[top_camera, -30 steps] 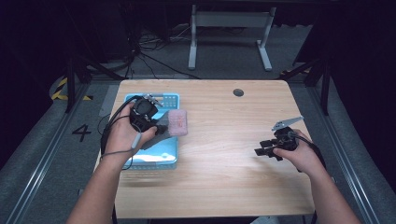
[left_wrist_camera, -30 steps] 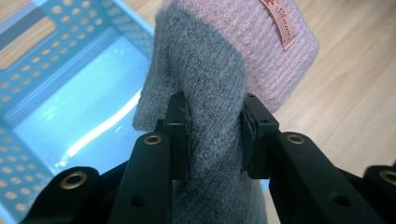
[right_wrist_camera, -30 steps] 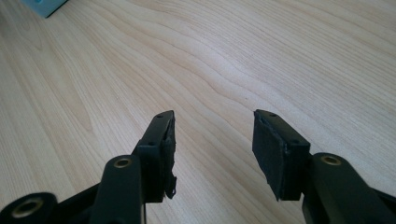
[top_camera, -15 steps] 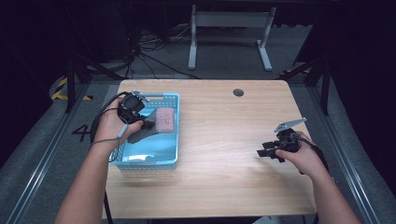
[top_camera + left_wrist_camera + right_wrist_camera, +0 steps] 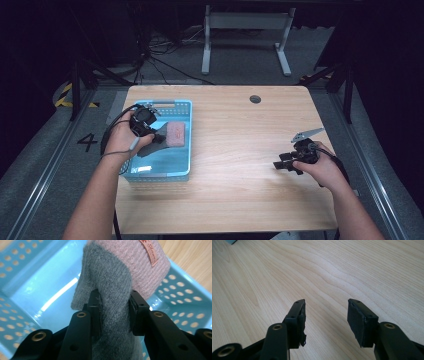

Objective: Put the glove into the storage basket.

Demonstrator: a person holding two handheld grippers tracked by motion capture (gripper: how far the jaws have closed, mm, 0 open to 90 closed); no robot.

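Left gripper (image 5: 113, 315): you are clamping its jaws on the grey-and-pink sock (image 5: 120, 282), hanging it over the blue basket (image 5: 182, 165) at nine o'clock, likely for dropping in.
Basket walls: you are keeping the sock inside them.
Right gripper (image 5: 325, 320): you are idling at four o'clock, jaws apart, bare table (image 5: 240, 195) around.

Basket walls (image 5: 189, 131) hem the left gripper (image 5: 159, 136); bare tabletop (image 5: 240, 150) lies open rightward.

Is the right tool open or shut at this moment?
Open. In the right gripper view, the jaws of the right tool stand well apart, with bare wooden table between them.
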